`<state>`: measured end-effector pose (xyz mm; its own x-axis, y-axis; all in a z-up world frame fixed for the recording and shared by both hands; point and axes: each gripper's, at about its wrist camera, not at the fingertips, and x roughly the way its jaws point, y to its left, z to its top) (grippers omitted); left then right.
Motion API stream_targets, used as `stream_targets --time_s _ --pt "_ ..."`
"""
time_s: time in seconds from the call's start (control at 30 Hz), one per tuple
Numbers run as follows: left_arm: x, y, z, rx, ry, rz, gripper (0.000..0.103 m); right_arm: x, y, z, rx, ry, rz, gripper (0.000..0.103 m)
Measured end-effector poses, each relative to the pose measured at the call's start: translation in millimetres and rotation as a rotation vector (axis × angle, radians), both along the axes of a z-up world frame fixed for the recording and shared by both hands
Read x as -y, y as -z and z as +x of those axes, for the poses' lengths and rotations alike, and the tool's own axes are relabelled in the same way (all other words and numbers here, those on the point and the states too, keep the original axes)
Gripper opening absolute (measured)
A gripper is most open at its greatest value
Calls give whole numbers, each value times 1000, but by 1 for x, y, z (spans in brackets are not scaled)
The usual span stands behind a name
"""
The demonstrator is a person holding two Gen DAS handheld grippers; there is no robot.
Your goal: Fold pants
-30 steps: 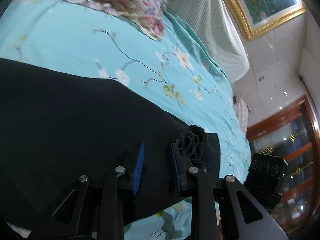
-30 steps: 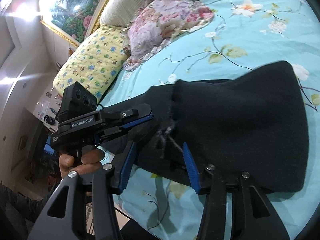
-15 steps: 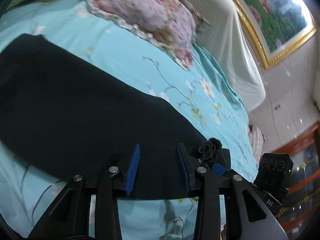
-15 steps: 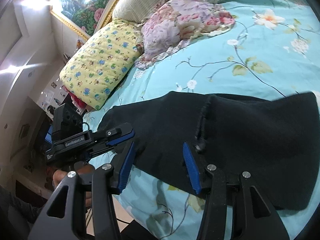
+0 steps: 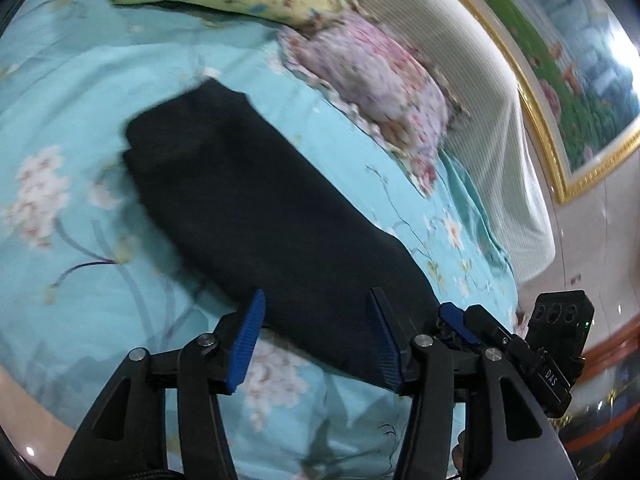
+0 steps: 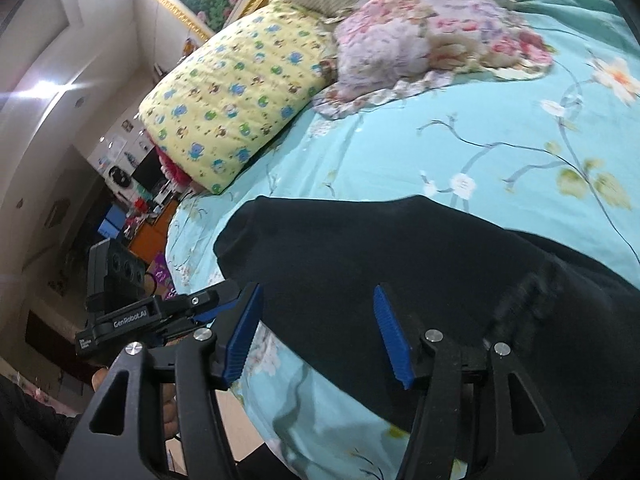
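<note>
The black fleece pants (image 5: 280, 216) lie folded into a long dark band on the bed's turquoise flower-printed sheet (image 5: 80, 92), running from about ten o'clock down to five o'clock in the left wrist view. The left hand-held gripper (image 5: 316, 336) hangs over the near end of the band with its blue-padded fingers apart; its jaws have just been opening, and the cloth shows between them without either pad pressing on it. The right hand-held gripper (image 6: 320, 332) is likewise spread above the pants, its jaws also just opened wider, gripping nothing. At twelve o'clock a yellow cartoon-print pillow (image 6: 240, 100) rests beside a pink floral ruffled pillow (image 6: 432, 28). A gold-framed landscape painting (image 5: 560, 92) hangs at two o'clock behind the cream ribbed headboard (image 5: 500, 152).
</note>
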<state>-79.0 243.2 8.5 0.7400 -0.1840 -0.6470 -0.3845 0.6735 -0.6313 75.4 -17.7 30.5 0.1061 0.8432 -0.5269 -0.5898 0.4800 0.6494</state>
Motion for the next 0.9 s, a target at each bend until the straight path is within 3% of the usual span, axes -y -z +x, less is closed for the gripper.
stream_targets --time_s 0.37,0.67,0.9 --pt "-44 16 -25 -27 -139 -69 59 -51 -7 7 26 -109 -24 62" --pt "-73 34 -17 -63 -199 -107 61 -100 -18 29 67 -202 -49 65" --pt "-87 44 -5 -62 -222 -131 61 -165 -15 50 109 -324 -107 66"
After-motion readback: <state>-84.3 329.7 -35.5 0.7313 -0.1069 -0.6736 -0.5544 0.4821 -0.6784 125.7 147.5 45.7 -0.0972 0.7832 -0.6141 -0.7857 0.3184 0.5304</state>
